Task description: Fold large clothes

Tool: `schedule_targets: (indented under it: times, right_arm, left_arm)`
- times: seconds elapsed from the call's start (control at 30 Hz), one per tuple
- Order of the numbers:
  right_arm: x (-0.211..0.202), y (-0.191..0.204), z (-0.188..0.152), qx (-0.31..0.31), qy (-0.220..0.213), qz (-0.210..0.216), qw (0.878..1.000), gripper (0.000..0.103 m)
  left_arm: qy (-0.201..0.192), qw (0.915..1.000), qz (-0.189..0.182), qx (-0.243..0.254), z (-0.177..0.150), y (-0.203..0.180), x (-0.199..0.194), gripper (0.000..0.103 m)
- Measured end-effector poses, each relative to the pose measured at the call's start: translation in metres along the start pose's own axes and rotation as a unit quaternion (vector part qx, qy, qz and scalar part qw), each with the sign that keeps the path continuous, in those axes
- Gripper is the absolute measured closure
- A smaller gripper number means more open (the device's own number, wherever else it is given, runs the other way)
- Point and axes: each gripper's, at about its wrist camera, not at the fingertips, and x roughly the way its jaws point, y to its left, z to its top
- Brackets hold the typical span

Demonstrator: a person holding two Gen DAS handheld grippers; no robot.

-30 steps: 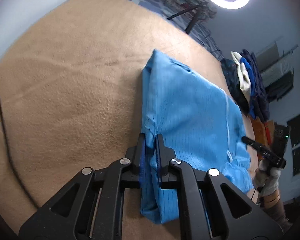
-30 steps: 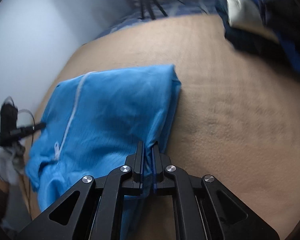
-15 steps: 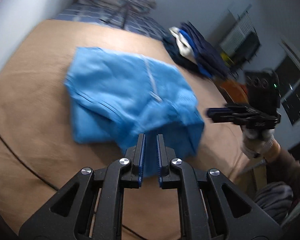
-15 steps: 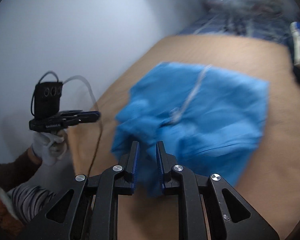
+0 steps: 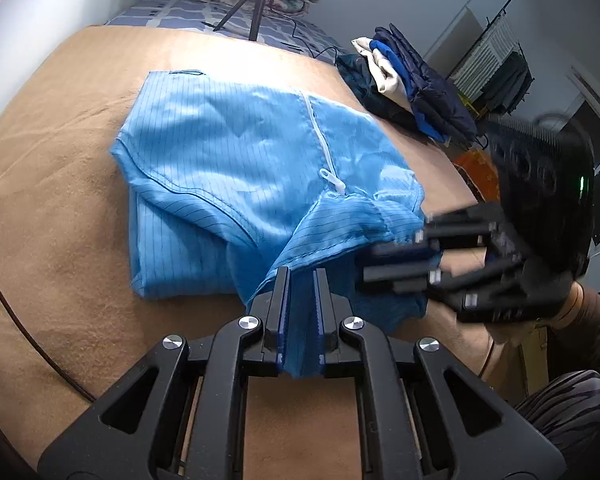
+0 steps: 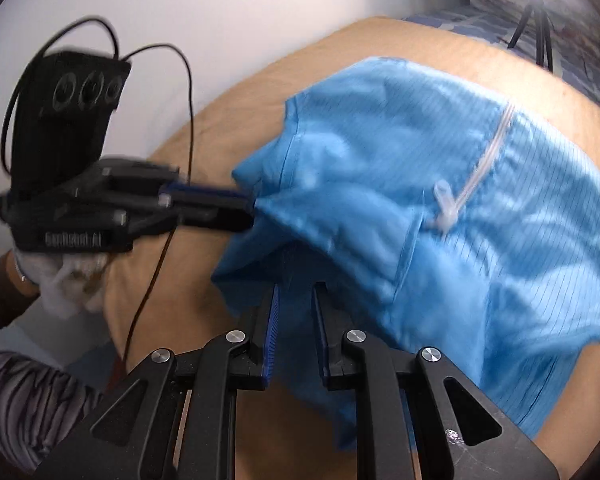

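A blue pinstriped garment [image 5: 236,168] with a white zipper lies partly folded on the tan blanket [image 5: 56,216]; it also shows in the right wrist view [image 6: 440,184]. My left gripper [image 5: 302,280] sits at the garment's near edge with cloth between its slightly parted fingers. My right gripper [image 6: 296,296] is at the same near edge, cloth bunched between its fingers. Each gripper shows in the other's view, the right one [image 5: 404,256] and the left one [image 6: 204,204], both at the near hem.
A pile of dark and white clothes [image 5: 404,80] lies at the far right of the bed. A tripod with a ring light [image 5: 252,4] stands at the far end by folded bedding. A black cable [image 5: 16,320] runs along the blanket's left.
Both grippers left the garment's sides and swung round to its near hem, coming close together. Their fingers now straddle the hem cloth.
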Motion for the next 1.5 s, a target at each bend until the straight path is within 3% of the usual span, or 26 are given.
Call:
schedule_targets:
  times: [0.17, 0.33, 0.47, 0.63, 0.83, 0.93, 0.97, 1.03, 1.07, 1.27, 1.5]
  right_arm:
    - [-0.009, -0.003, 0.035, -0.016, -0.03, -0.052, 0.998, 0.088]
    - [-0.002, -0.011, 0.061, -0.028, -0.032, -0.059, 0.997, 0.088]
    - [0.024, -0.022, 0.082, -0.025, -0.011, -0.048, 0.998, 0.088]
    - [0.06, -0.049, 0.083, 0.016, 0.035, -0.05, 0.998, 0.088]
    - [-0.011, -0.055, 0.068, 0.021, -0.04, -0.024, 0.999, 0.088]
    - [-0.04, -0.057, 0.041, -0.002, -0.046, -0.036, 0.998, 0.088]
    - [-0.045, -0.061, 0.032, -0.01, -0.045, -0.038, 0.998, 0.085]
    - [-0.051, -0.053, 0.015, -0.034, -0.038, -0.05, 0.997, 0.05]
    - [-0.053, -0.047, 0.002, -0.058, -0.036, -0.07, 0.995, 0.044]
    - [-0.041, -0.03, -0.018, -0.144, 0.001, -0.117, 0.983, 0.042]
    - [-0.017, -0.021, -0.015, -0.226, 0.006, -0.174, 0.958, 0.042]
  left_arm:
    - [-0.013, 0.9999, -0.004, 0.0, -0.001, 0.0, -0.009, 0.096]
    - [-0.017, 0.9996, -0.006, 0.023, 0.007, -0.012, -0.005, 0.096]
    - [-0.013, 0.9995, 0.007, 0.029, 0.013, -0.014, 0.01, 0.096]
    - [0.018, 0.9997, 0.018, 0.0, 0.009, 0.005, 0.033, 0.096]
    - [-0.007, 1.0, 0.007, 0.001, 0.005, -0.003, 0.008, 0.096]
    - [-0.007, 0.9999, -0.005, 0.01, 0.001, -0.015, 0.001, 0.096]
    - [-0.002, 0.9999, -0.014, 0.009, -0.001, -0.019, 0.002, 0.096]
    - [0.007, 0.9994, -0.034, 0.01, -0.005, -0.027, 0.006, 0.096]
    - [0.011, 0.9991, -0.04, 0.014, -0.007, -0.033, 0.009, 0.096]
    - [0.036, 0.9969, -0.057, 0.039, -0.015, -0.063, 0.032, 0.096]
    - [0.046, 0.9967, -0.058, 0.034, -0.02, -0.061, 0.037, 0.096]
